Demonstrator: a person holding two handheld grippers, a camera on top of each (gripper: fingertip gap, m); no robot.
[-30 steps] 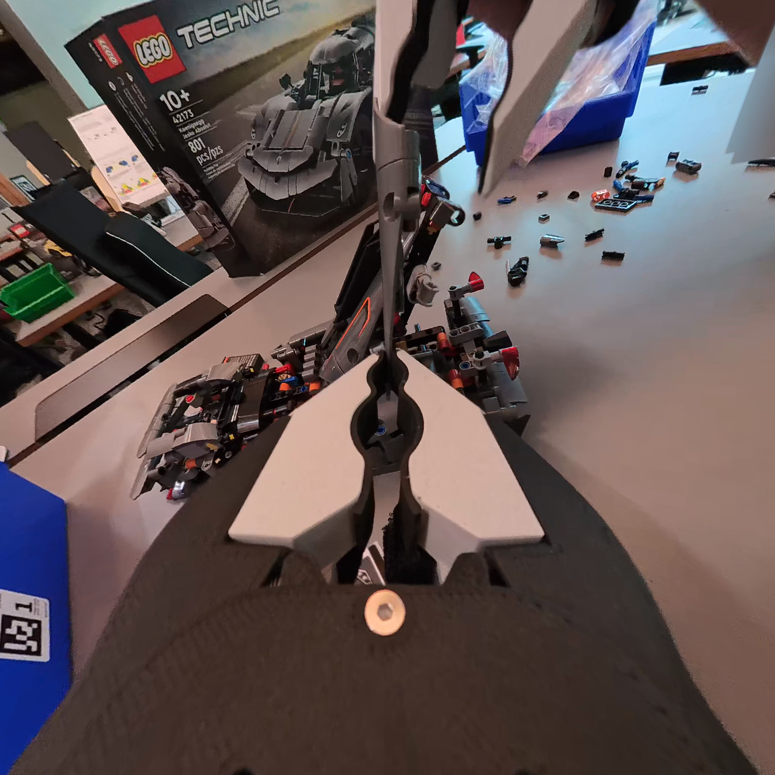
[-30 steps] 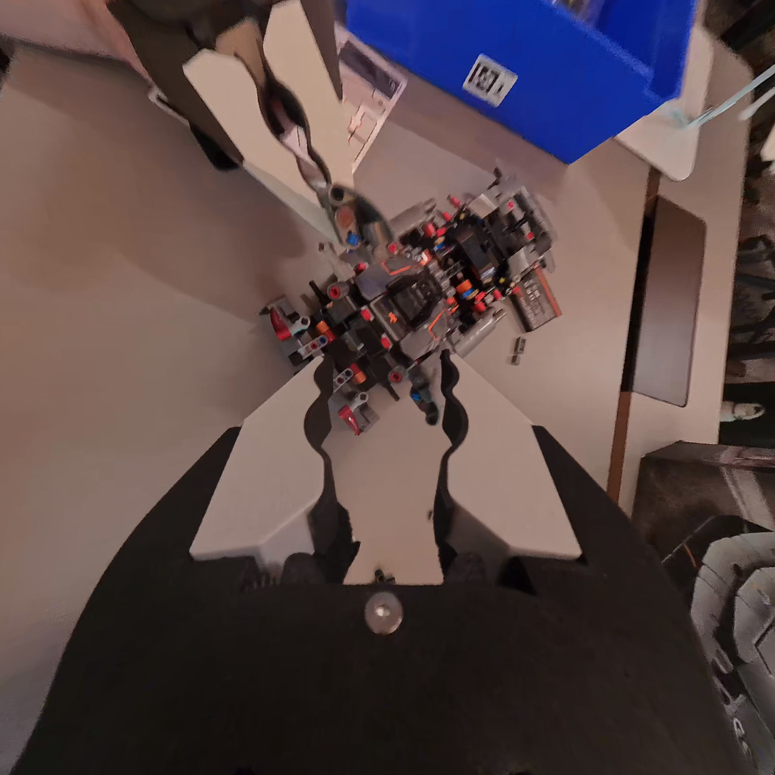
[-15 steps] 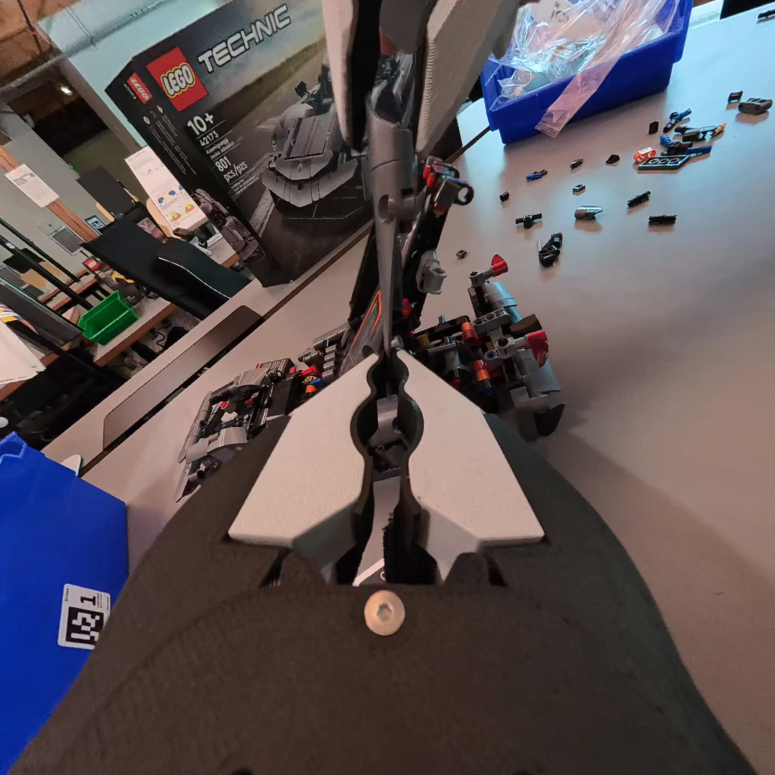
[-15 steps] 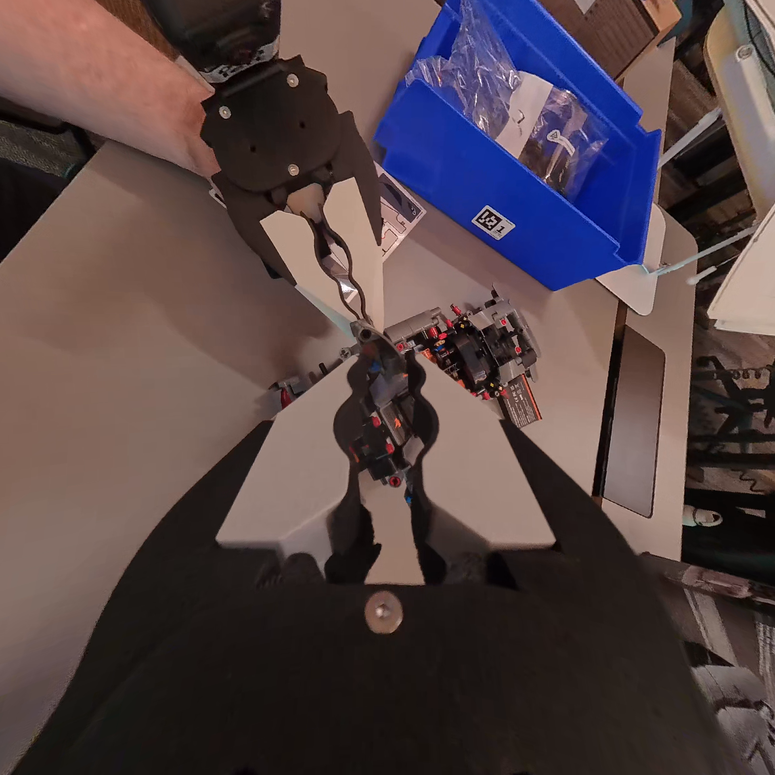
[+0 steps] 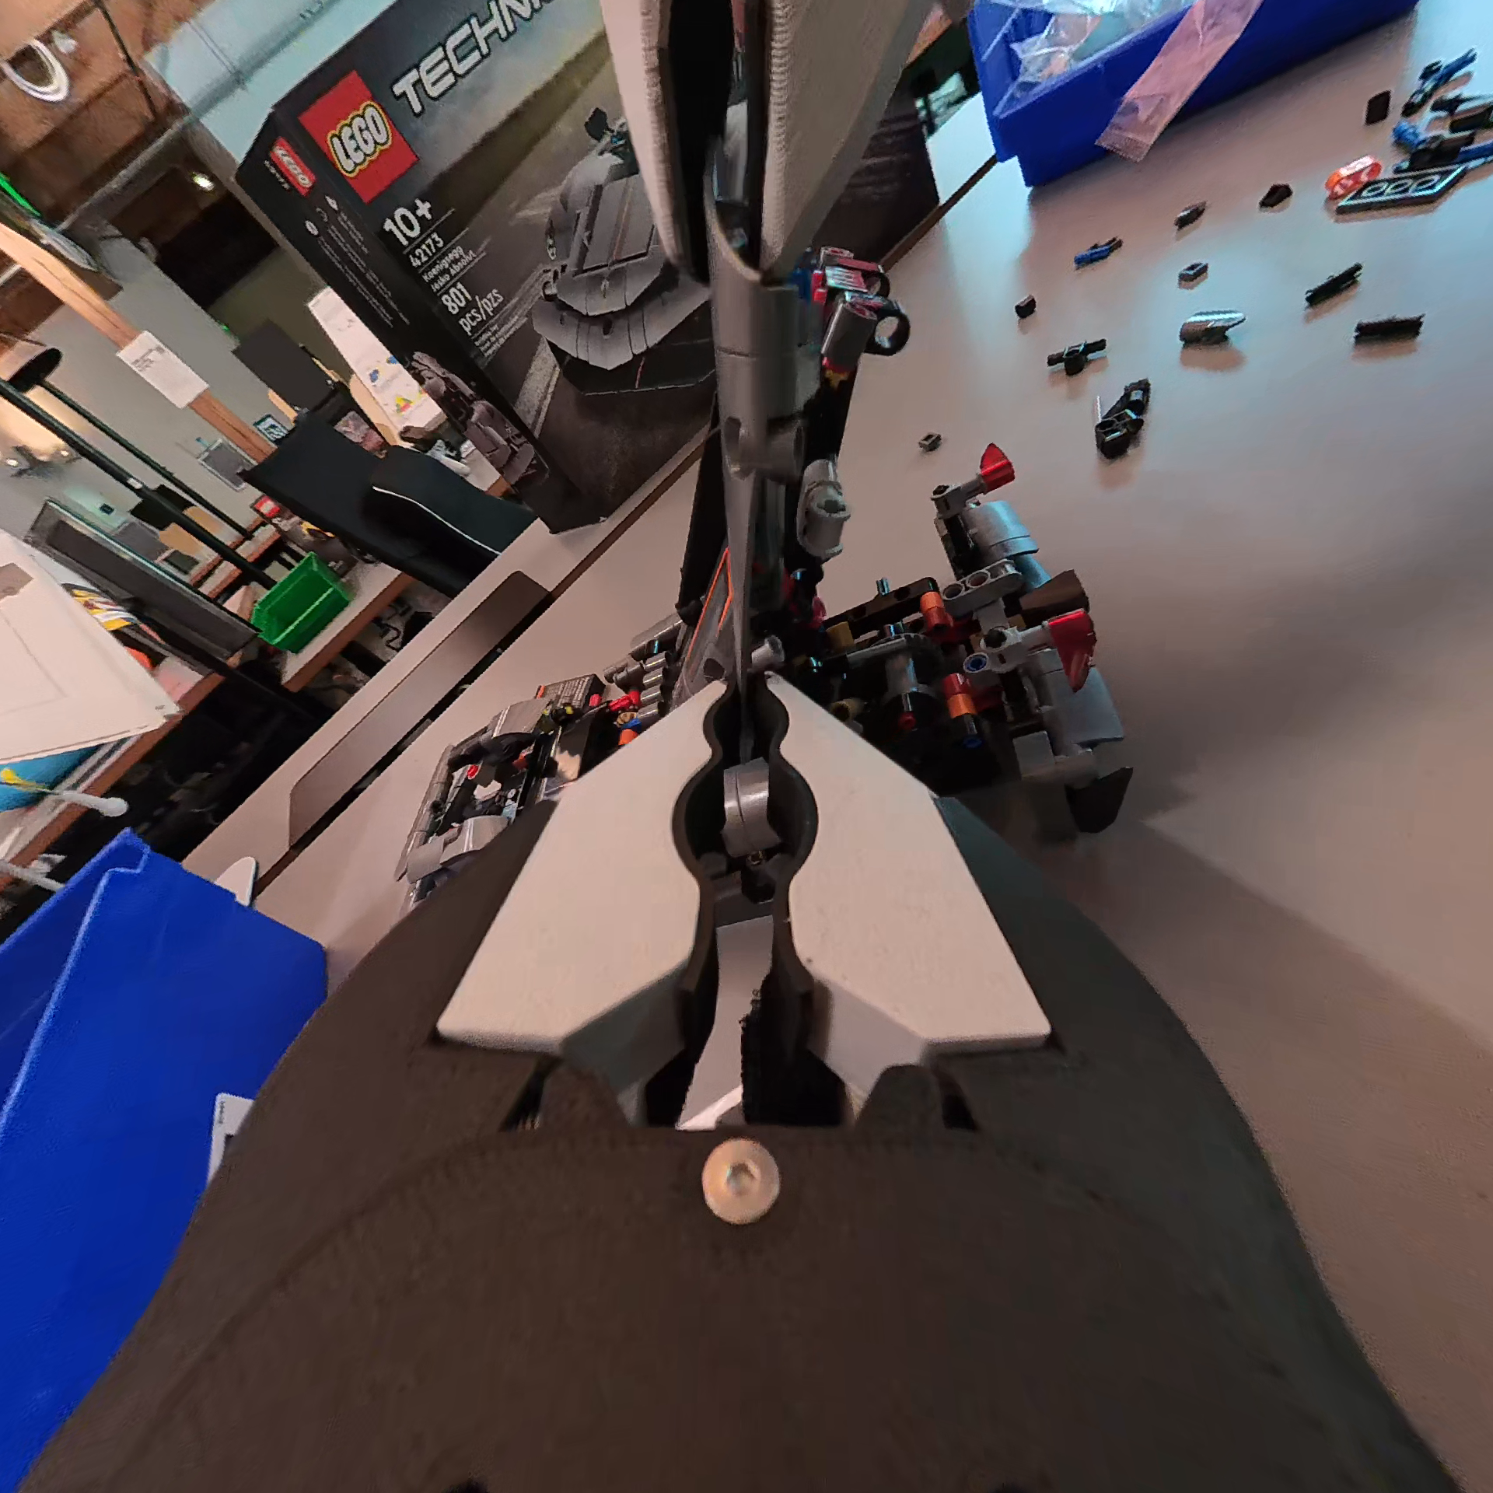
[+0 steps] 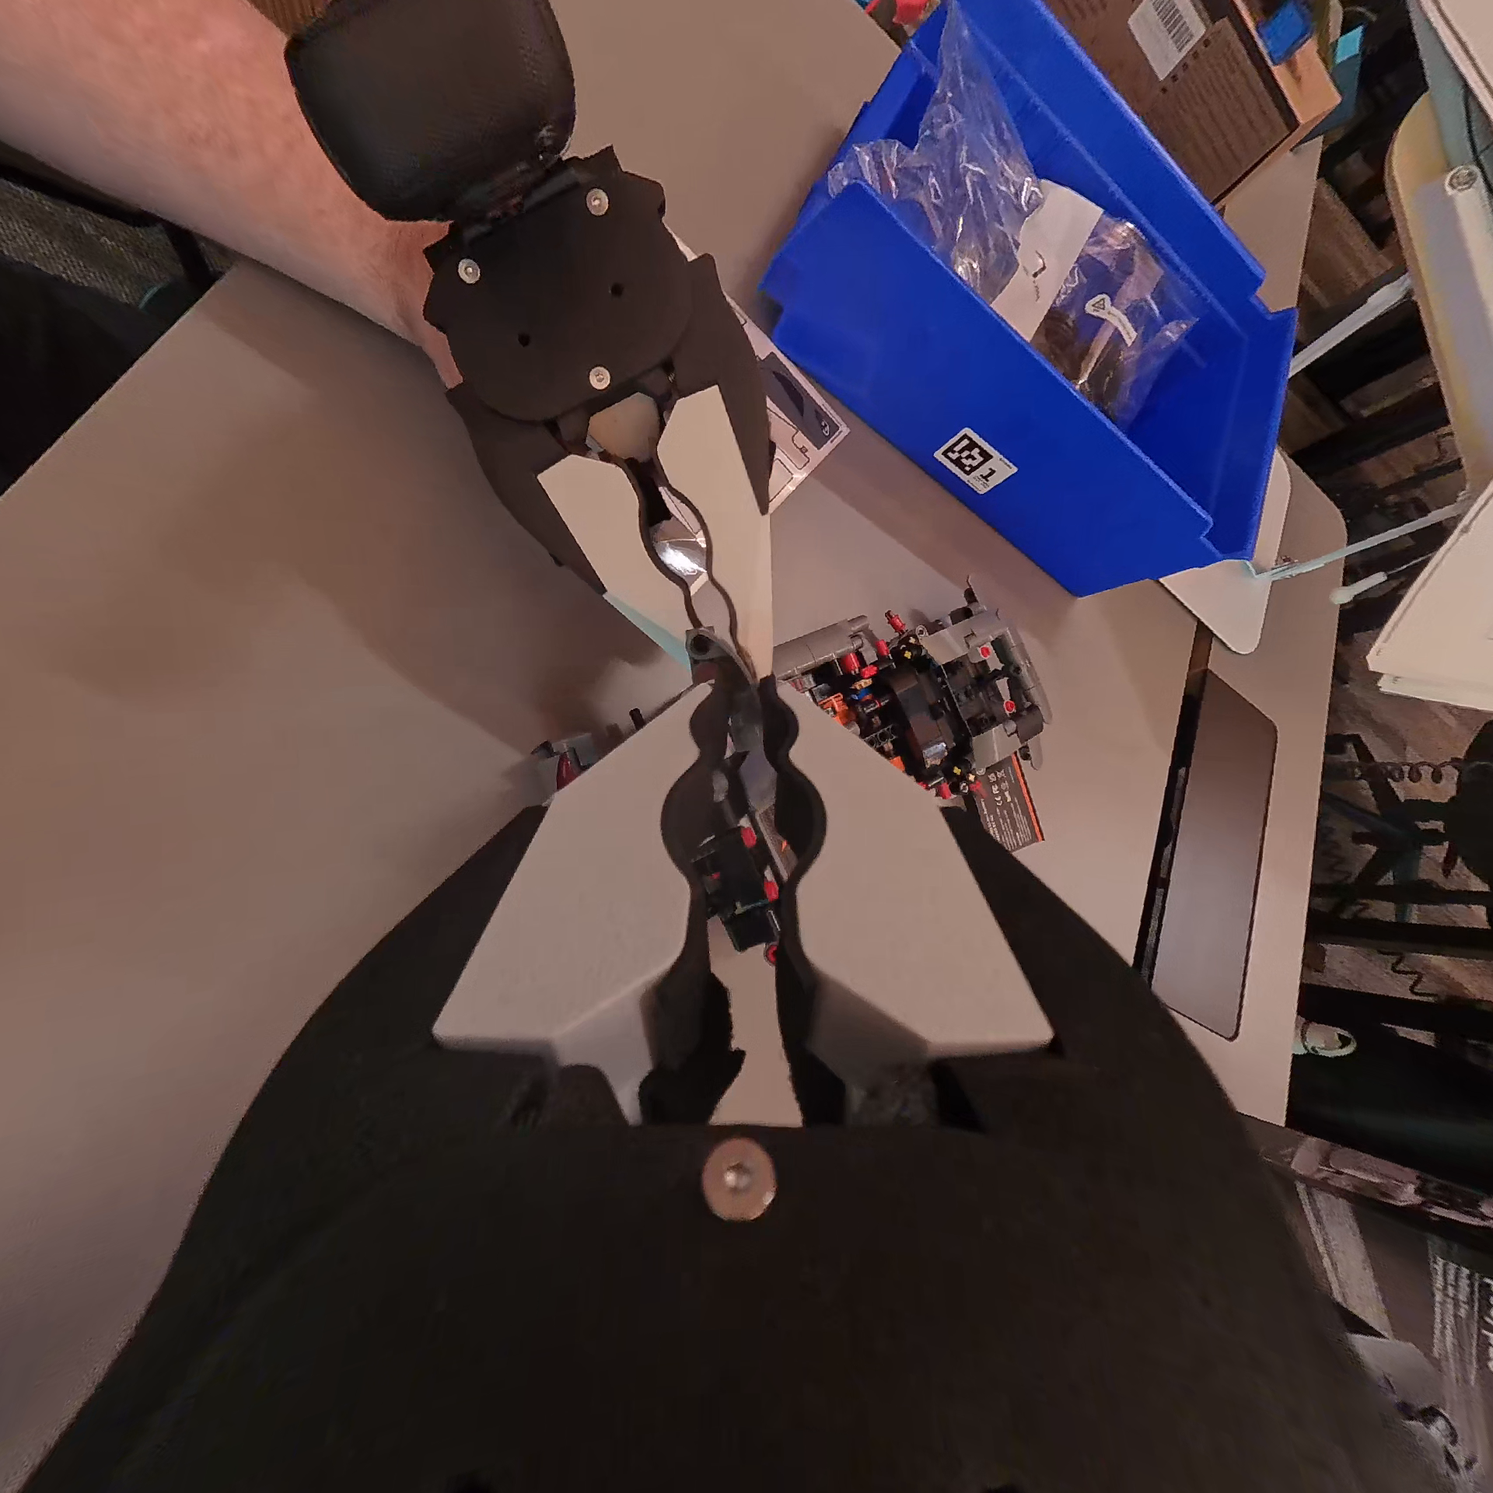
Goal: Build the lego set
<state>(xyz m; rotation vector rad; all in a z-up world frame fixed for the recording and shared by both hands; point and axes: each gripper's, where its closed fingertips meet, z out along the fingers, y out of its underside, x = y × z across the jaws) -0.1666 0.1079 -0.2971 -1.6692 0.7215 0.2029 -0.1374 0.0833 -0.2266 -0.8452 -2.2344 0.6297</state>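
Table point(image 5: 1293, 727): pale grey top, carrying everything listed below.
Set box point(image 5: 485, 242): large dark carton with a grey car pictured on it, standing upright at the far left edge of the table.
Near blue bin point(image 6: 1010, 404): open plastic bin on the table holding clear bags of parts, a square coded sticker on its side; it sits just beyond the model in the right wrist view.
Far blue bin point(image 5: 1131, 81): second blue bin at the far right in the left wrist view, clear bags spilling over its rim.
Lego car model point(image 5: 953, 670): partly built chassis in grey, black, red and orange, resting on the table between the two grippers.
Long grey panel piece point(image 5: 755, 363): thin grey strip raised upright above the model, held at both ends.
Left gripper point(image 5: 747, 699): fingers pressed together on the lower end of the grey panel piece, no gap showing.
Right gripper point(image 6: 739, 695): tips clamped on the upper end of the same piece; black and red model parts show through the wider gap behind the tips.
Loose parts point(image 5: 1212, 327): small black, blue, grey and orange pieces scattered over the far right of the table, well apart from the model.
Instruction sheet point(image 6: 796, 428): printed paper lying flat, partly hidden under the left gripper.
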